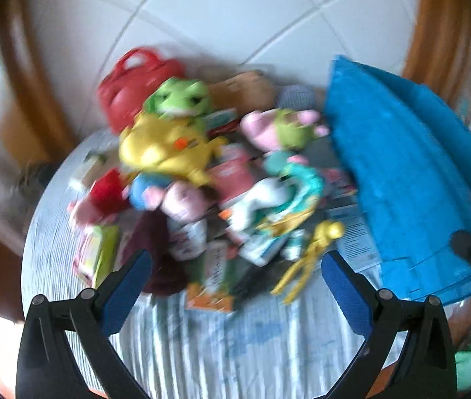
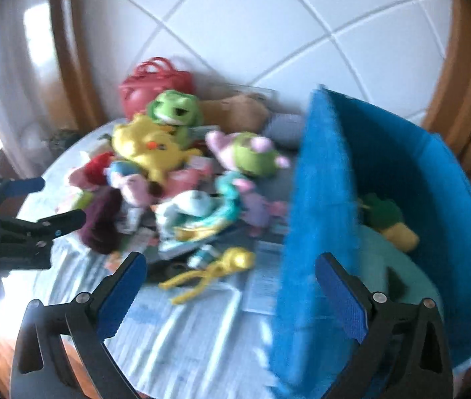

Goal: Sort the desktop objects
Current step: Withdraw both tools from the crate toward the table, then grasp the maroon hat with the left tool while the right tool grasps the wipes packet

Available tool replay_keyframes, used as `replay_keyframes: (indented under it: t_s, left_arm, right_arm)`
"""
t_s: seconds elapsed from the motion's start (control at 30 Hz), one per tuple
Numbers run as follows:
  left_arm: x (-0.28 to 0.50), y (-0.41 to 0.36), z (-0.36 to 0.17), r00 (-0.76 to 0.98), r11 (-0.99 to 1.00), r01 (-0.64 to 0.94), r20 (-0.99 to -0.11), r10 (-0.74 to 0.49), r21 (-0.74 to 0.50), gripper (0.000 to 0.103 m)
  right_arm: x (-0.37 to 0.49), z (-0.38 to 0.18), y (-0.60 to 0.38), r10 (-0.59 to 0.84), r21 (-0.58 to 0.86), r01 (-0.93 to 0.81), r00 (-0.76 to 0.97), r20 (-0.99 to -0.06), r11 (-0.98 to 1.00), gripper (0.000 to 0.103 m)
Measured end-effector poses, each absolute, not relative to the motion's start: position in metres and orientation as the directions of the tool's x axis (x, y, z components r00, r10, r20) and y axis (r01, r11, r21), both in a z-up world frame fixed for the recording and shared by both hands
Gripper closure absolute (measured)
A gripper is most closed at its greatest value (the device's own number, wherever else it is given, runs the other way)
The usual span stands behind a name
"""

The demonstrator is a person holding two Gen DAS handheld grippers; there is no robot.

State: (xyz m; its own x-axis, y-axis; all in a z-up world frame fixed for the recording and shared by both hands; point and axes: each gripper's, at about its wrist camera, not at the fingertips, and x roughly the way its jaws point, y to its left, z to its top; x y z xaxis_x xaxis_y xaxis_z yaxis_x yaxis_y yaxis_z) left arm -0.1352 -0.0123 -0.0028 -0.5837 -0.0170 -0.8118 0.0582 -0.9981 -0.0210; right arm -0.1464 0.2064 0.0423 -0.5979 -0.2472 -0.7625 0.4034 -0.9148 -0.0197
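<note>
Both the left gripper and right gripper are hanging wide open and empty beside the blue bin, its open top facing up so the toys piled next to it can drop in.

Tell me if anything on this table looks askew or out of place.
The toys sit in one jumbled heap rather than sorted. The blue bin looks slumped, its near wall leaning, with only a pineapple plush visible inside. A yellow figure lies sprawled apart from the pile. Both frames are blurred.
</note>
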Motion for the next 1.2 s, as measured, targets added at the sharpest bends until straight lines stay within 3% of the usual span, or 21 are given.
replay_keyframes:
  t_s: [0.33, 0.53, 0.63, 1.2]
  left_arm:
    - [-0.093, -0.131, -0.09, -0.477, -0.937, 0.346, -0.869, -0.133, -0.046, 0.0]
    - [-0.087, -0.157, -0.136, -0.388, -0.901, 0.431, -0.911, -0.14, -0.045, 0.0]
    - [-0.089, -0.165, -0.152, -0.348, -0.888, 0.457, -0.928, -0.132, -0.045, 0.0]
    - [-0.195, -0.183, -0.197, -0.388, -0.968, 0.234, -0.921, -0.012, -0.086, 0.0]
  right_arm:
    - [-0.155, -0.015, 0.158, -0.4, 0.116, 0.488, -0.531, -0.747, -0.865, 0.0]
    - [-0.184, -0.069, 0.158, -0.481, 0.273, 0.451, -0.45, -0.752, -0.85, 0.0]
    - [-0.192, -0.092, 0.15, -0.464, 0.27, 0.439, -0.429, -0.775, -0.857, 0.0]
    - [-0.231, -0.137, 0.079, -0.399, 0.247, 0.378, -0.403, -0.824, -0.892, 0.0]
